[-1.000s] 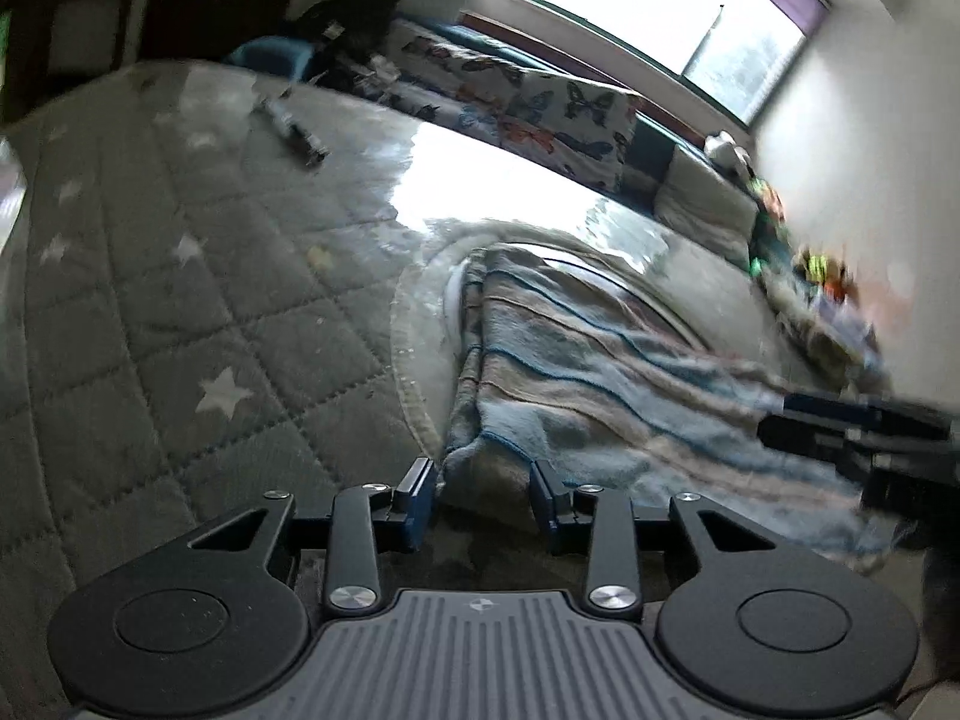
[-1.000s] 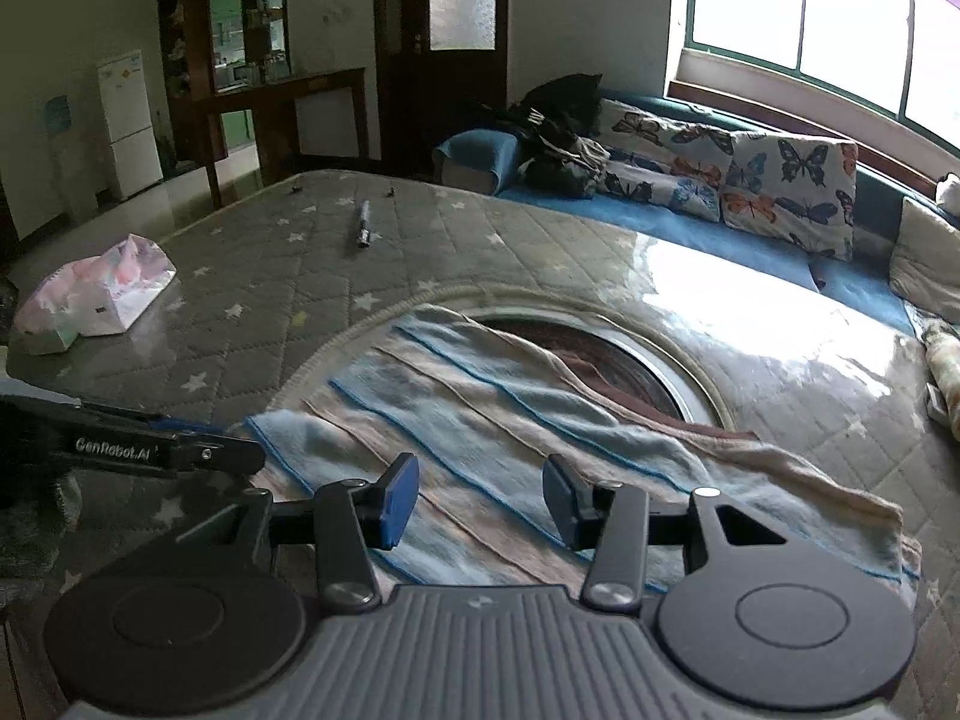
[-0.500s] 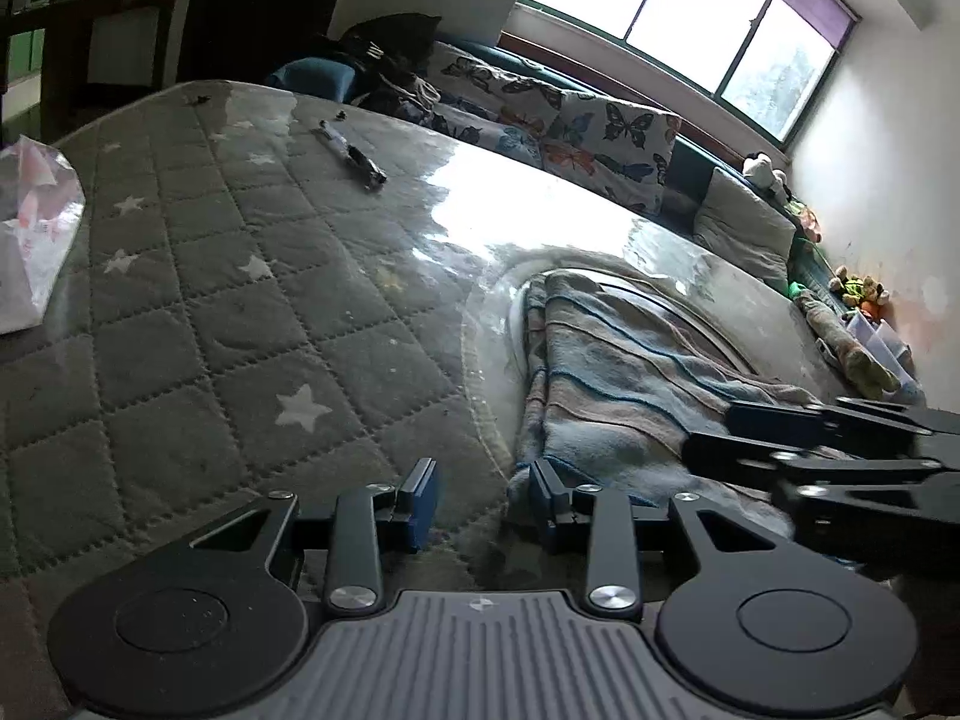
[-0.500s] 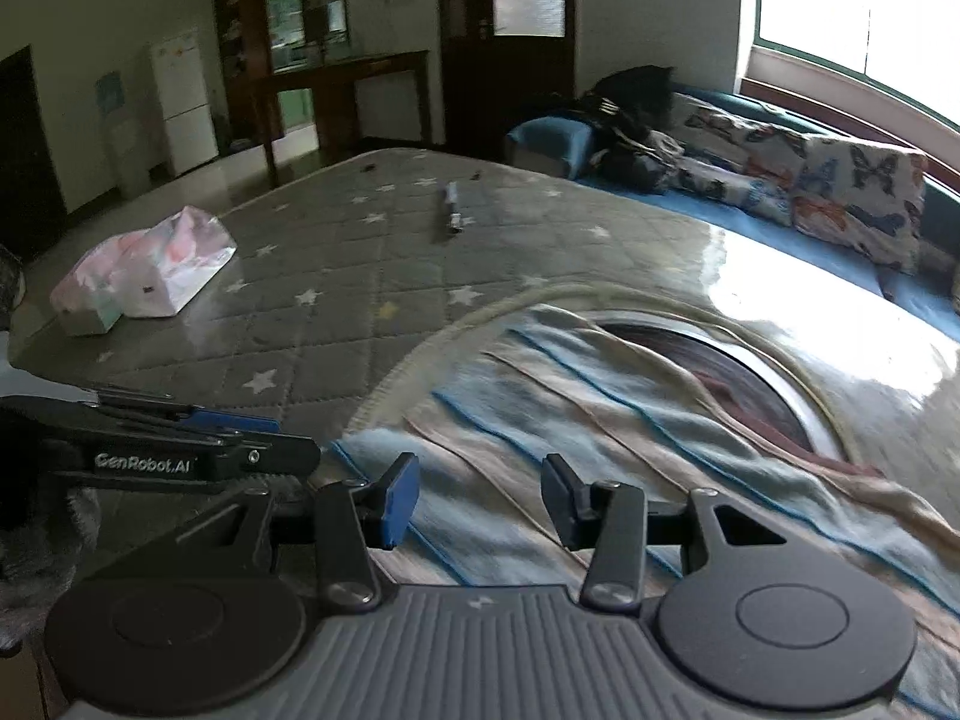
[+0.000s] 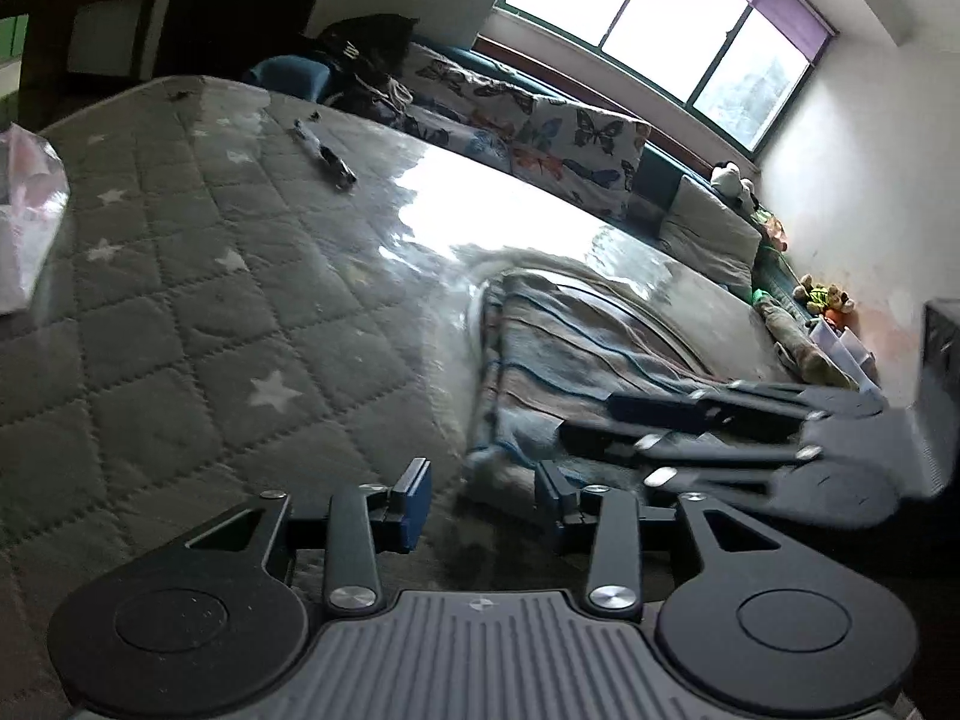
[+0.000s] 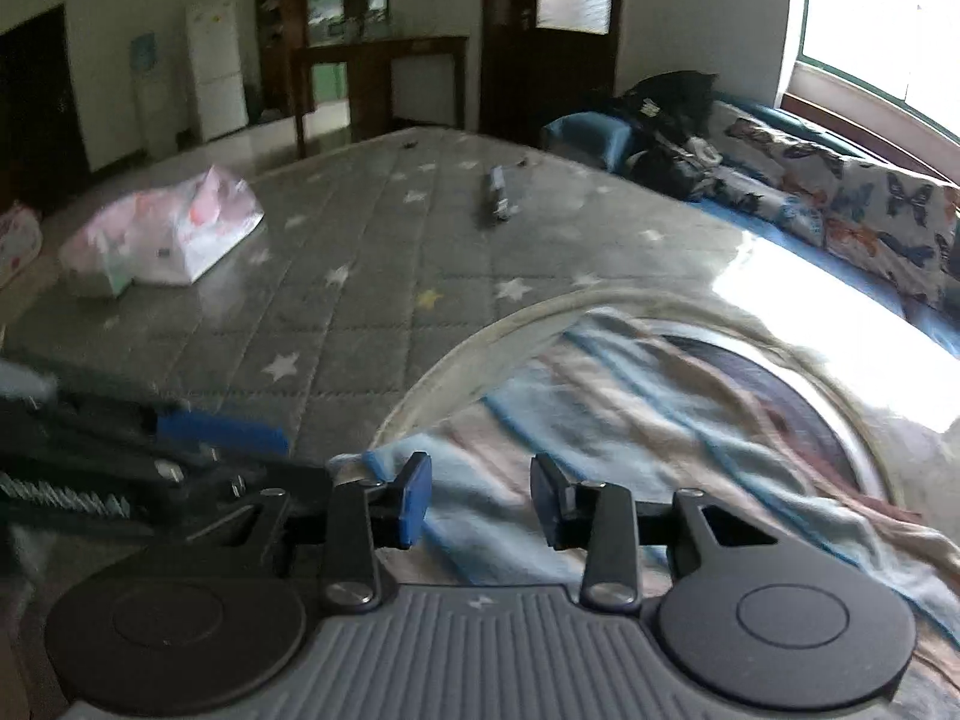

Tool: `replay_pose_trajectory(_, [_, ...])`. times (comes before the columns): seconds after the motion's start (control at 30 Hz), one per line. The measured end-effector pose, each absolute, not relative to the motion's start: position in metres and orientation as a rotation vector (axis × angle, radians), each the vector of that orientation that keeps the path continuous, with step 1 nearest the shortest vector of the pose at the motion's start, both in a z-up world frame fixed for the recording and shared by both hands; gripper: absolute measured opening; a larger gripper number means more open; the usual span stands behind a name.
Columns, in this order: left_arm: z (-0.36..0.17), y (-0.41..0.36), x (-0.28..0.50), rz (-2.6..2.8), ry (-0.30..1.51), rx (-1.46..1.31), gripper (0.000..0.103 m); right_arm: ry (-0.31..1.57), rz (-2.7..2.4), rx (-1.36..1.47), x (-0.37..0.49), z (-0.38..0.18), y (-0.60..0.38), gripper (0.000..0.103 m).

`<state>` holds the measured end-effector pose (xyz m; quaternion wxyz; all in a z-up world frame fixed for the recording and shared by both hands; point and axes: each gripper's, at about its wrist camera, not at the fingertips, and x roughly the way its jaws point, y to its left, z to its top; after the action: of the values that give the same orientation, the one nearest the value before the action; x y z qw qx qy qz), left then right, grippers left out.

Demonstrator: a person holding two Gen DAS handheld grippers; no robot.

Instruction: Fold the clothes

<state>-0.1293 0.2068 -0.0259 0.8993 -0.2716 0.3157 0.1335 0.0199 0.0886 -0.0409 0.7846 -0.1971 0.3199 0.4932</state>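
A striped blue and tan garment (image 6: 672,420) is lying on the grey star-quilted mattress (image 5: 198,312). At the garment's near corner, the left claw (image 5: 483,495) is standing apart, jaws just widening, gripping nothing. Over the garment's near edge, the right claw (image 6: 477,495) is narrowing, pads not pressing cloth. A pink bag (image 6: 168,234) is sitting well away from the garment.

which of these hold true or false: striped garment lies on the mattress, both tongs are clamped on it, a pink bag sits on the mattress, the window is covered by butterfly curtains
1. The striped garment lies on the star-quilted mattress. True.
2. Both tongs are clamped on it. False: the left tongs and right tongs stand open, with nothing pinched.
3. A pink bag sits on the mattress. True.
4. Butterfly curtains cover the window. False: the butterflies are on a cushion below it.
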Motion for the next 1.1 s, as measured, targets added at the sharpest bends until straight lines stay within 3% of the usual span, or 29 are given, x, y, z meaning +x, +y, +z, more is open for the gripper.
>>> replay_pose_trajectory(0.17, [-0.033, 0.202, -0.121, 0.292, 0.665, -0.586, 0.042, 0.718, 1.026, -0.368, 0.038, -0.028, 0.072, 0.036])
replay_pose_trajectory(0.3, [-0.032, 0.201, -0.119, 0.304, 0.65, -0.599, 0.015, 0.76, 1.009, -0.311, 0.051, -0.025, 0.067, 0.036])
replay_pose_trajectory(0.33, [-0.03, 0.2, -0.12, 0.303, 0.639, -0.601, 0.013, 0.769, 1.009, -0.301, 0.054, -0.024, 0.066, 0.036])
replay_pose_trajectory(0.6, [0.003, 0.167, -0.118, 0.266, 0.533, -0.456, 0.011, 0.804, 1.033, -0.268, 0.073, -0.01, 0.079, 0.039])
replay_pose_trajectory(0.8, [0.011, 0.146, -0.105, 0.232, 0.51, -0.416, 0.009, 0.881, 1.079, -0.331, 0.09, -0.007, 0.116, 0.049])
replay_pose_trajectory(1.03, [0.019, 0.121, -0.092, 0.178, 0.488, -0.35, 0.008, 0.937, 1.111, -0.471, 0.092, -0.016, 0.154, 0.05])
replay_pose_trajectory(1.1, [0.019, 0.114, -0.089, 0.159, 0.487, -0.334, 0.006, 0.928, 1.086, -0.524, 0.09, -0.02, 0.158, 0.046])
